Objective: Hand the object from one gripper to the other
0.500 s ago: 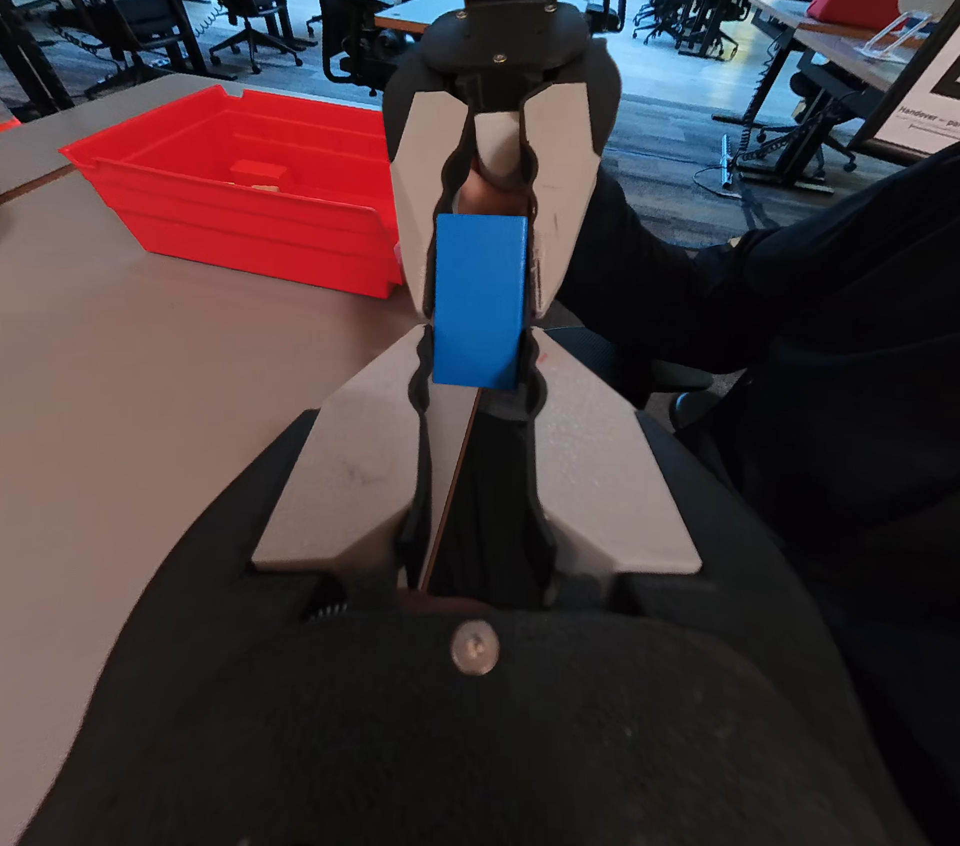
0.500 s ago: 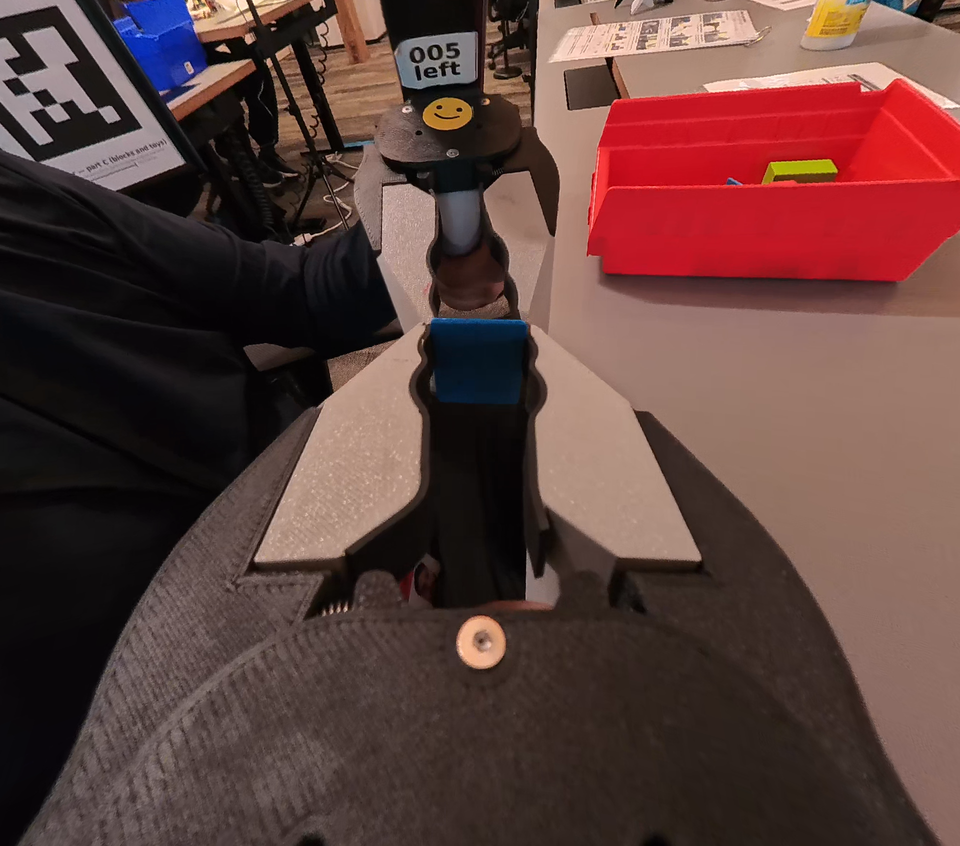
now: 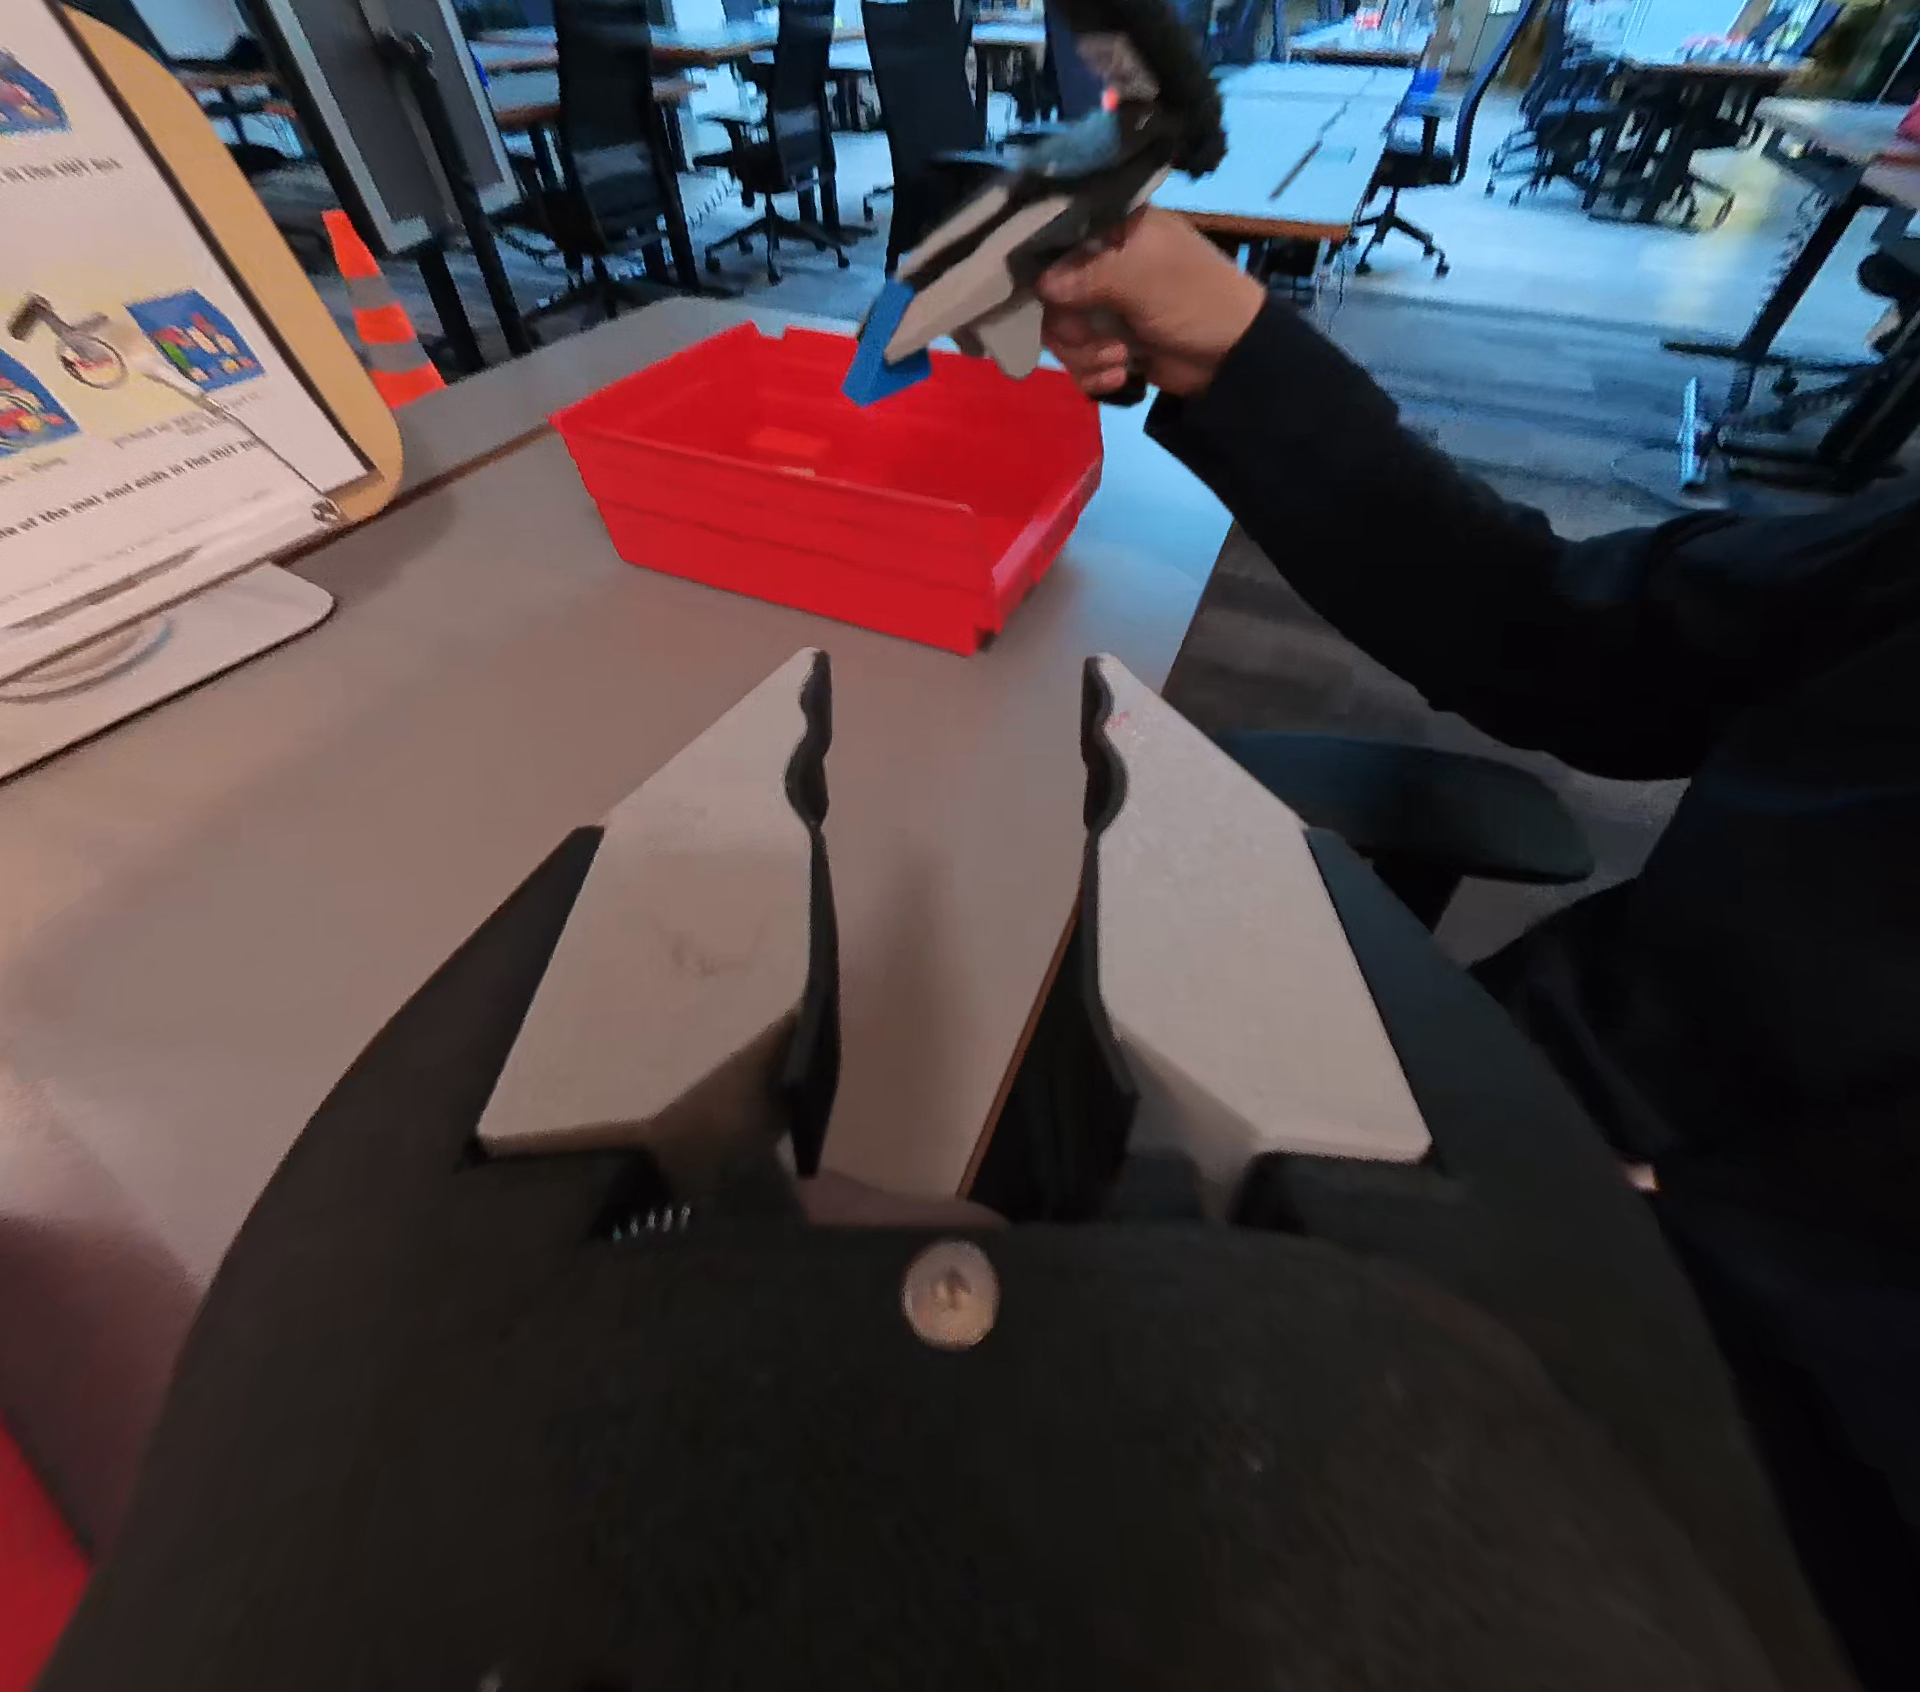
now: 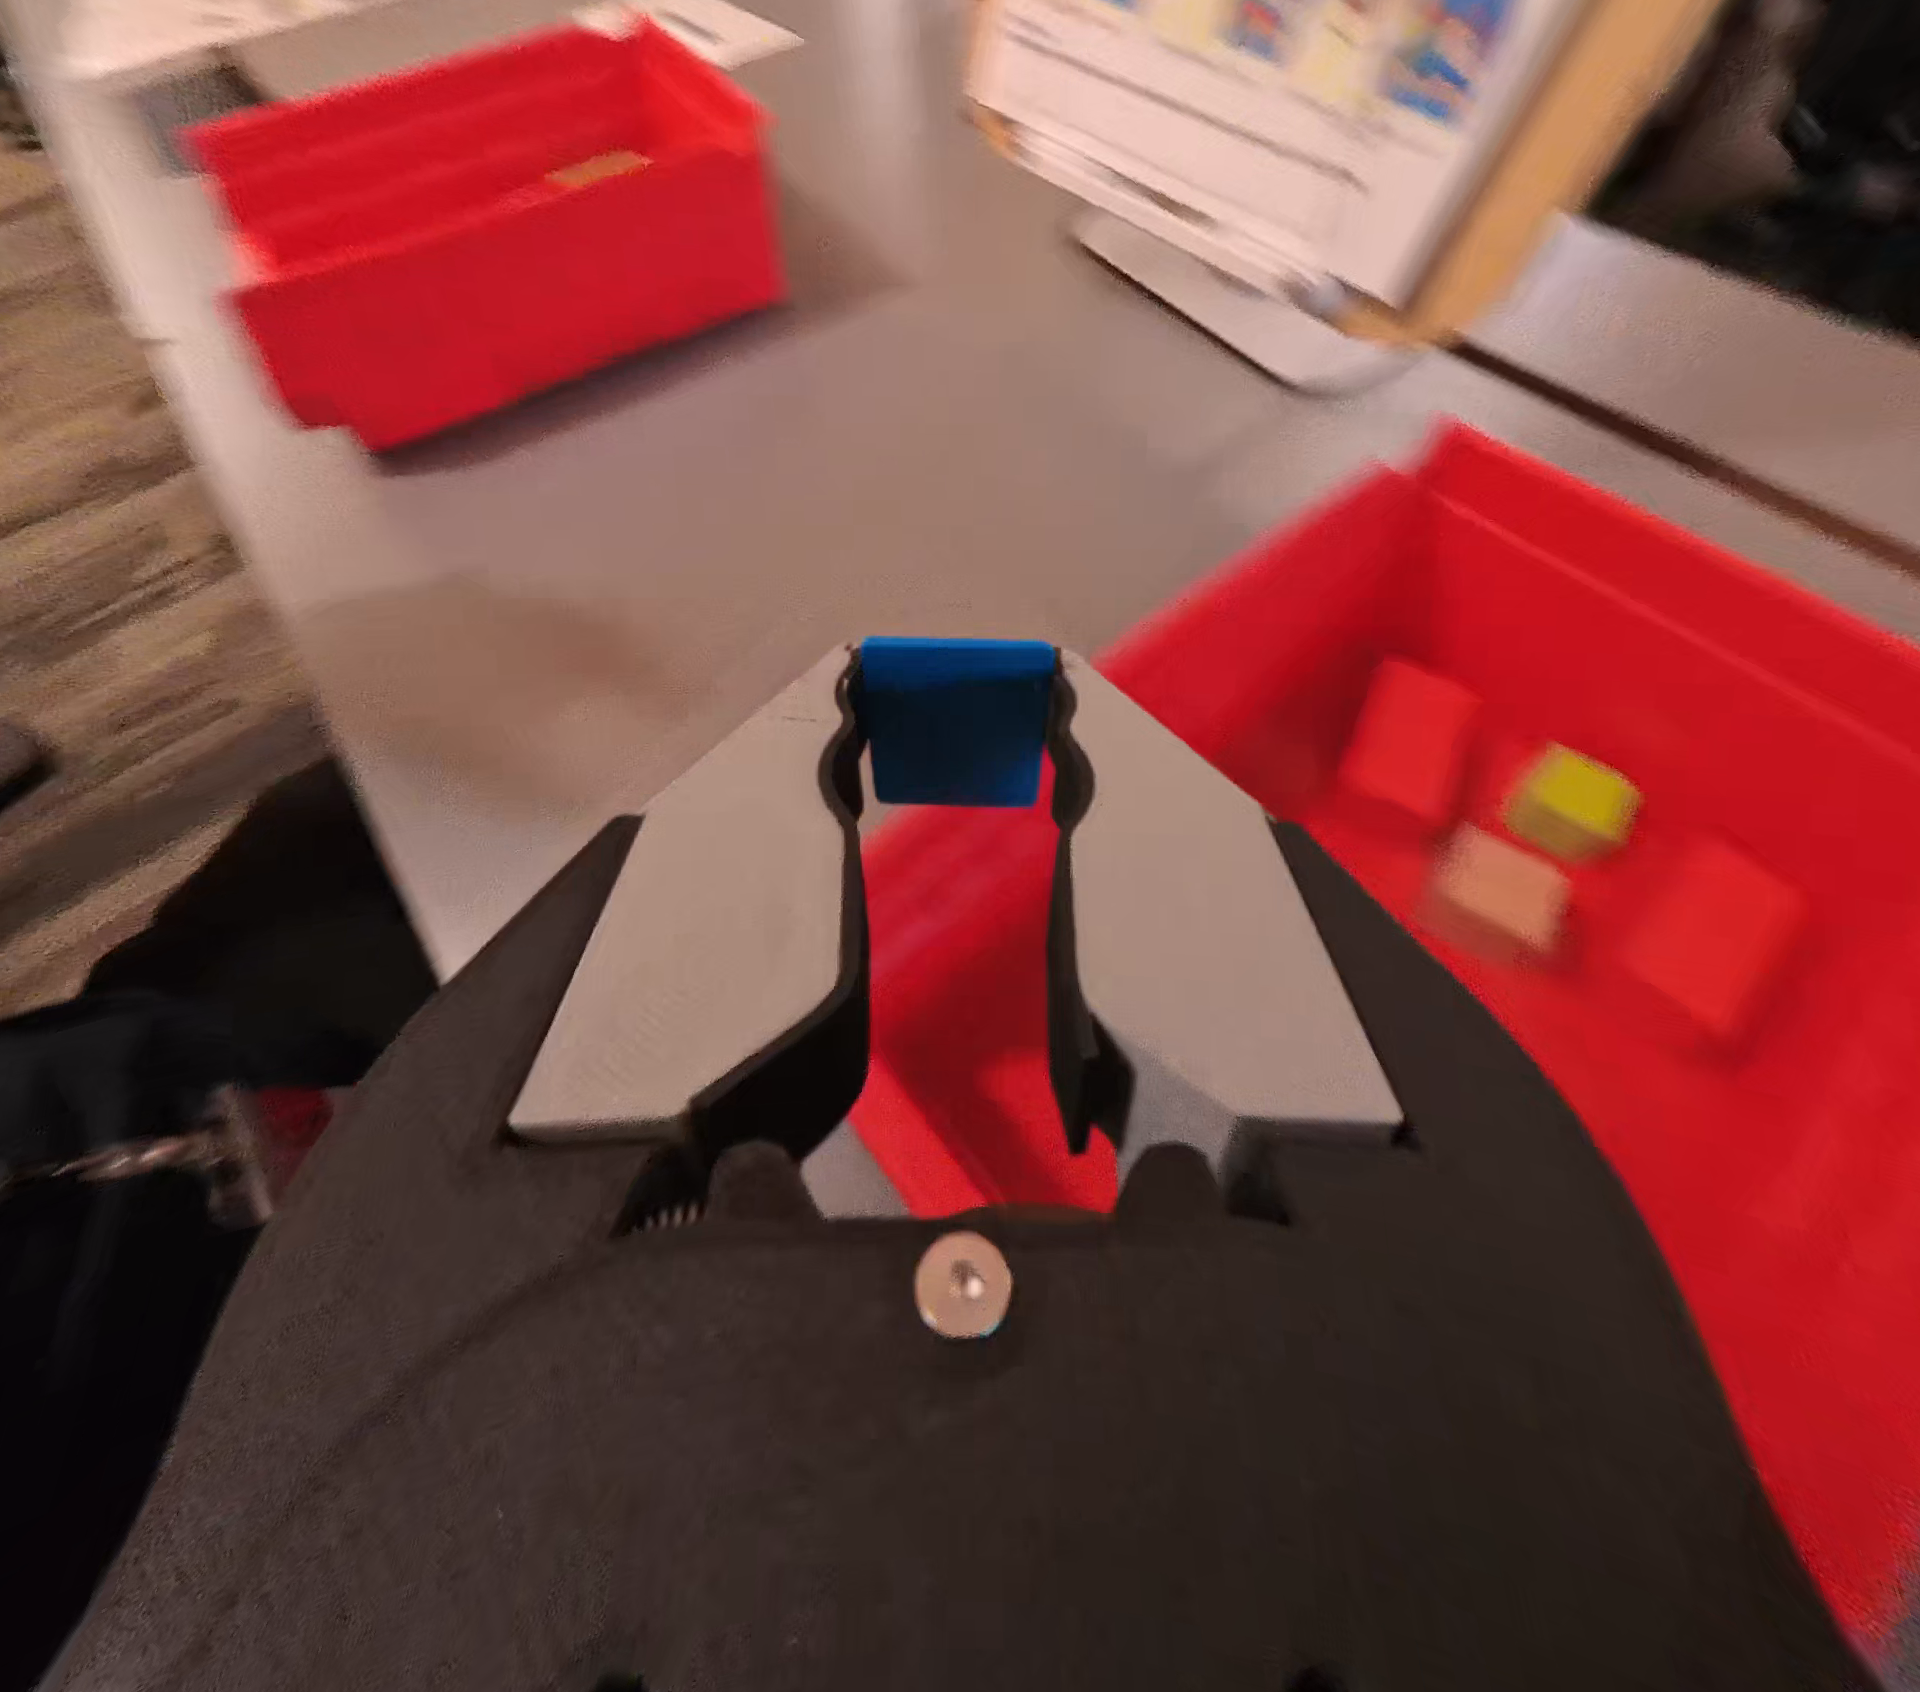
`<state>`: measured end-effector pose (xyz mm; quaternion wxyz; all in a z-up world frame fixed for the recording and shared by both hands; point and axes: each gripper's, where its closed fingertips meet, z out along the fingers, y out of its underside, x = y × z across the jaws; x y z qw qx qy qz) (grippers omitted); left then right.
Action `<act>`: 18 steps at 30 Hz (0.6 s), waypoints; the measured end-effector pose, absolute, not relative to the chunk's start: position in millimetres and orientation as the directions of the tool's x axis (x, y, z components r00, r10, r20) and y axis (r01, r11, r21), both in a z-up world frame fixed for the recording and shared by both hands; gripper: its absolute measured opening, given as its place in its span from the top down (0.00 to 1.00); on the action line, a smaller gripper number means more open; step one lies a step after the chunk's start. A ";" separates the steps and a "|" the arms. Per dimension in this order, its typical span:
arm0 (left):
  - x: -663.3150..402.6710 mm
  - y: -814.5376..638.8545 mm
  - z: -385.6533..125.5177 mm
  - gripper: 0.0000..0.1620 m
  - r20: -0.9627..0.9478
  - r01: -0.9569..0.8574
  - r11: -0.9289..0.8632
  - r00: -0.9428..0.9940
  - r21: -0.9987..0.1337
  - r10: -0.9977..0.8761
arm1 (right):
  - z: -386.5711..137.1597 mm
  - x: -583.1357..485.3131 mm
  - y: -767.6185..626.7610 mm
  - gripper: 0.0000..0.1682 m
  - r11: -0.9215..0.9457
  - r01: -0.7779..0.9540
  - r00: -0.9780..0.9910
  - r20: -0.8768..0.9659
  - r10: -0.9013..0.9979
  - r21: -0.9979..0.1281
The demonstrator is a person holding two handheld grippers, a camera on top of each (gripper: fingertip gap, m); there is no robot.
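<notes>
Where the grey tabletop runs widest, its near half lies bare, and its brown-trimmed right edge drops to carpet and a person's dark sleeve. Open floor beyond, then rows of office chairs and desks. A standing sign board with a pale base sits on the tabletop's left side, well apart from the bins.

Red bin sits near the tabletop's right edge, one corner close to the drop. Right wrist view, blurred: a second red bin stands far left near the opposite edge, with bare grey surface between the two. In the near bin lie two red blocks, a yellow-green block and a pale pink block, clustered together; whether they touch I cannot tell.

Left claw: fingers spread, nothing between them, hovering over bare tabletop just inside the right edge, pointing toward the bin.

Right claw, held in a hand: clamped on the blue block, which fills the gap at the fingertips, its front face level with the tips. Seen from the left wrist view, the right claw tilts down over the bin, the blue block in the air above the bin's far rim, clear of the walls.
</notes>
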<state>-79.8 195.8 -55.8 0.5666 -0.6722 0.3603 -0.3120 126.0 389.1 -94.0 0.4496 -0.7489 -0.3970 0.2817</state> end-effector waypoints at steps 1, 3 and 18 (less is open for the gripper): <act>-83.9 195.5 -50.4 0.73 0.018 -0.106 -0.091 0.548 -0.990 -0.836 | -106.7 146.2 409.9 0.81 -0.340 0.355 0.602 -0.065 0.796 -0.871; -91.6 197.3 -42.5 0.76 0.036 -0.063 -0.086 0.561 -0.994 -0.827 | -134.9 184.6 445.3 0.81 -0.420 0.413 0.733 0.021 0.680 -0.808; -108.9 201.5 -40.5 0.75 0.019 -0.072 -0.080 0.615 -0.994 -0.788 | -232.8 237.2 520.1 0.81 -0.714 0.404 0.907 0.154 0.391 -0.572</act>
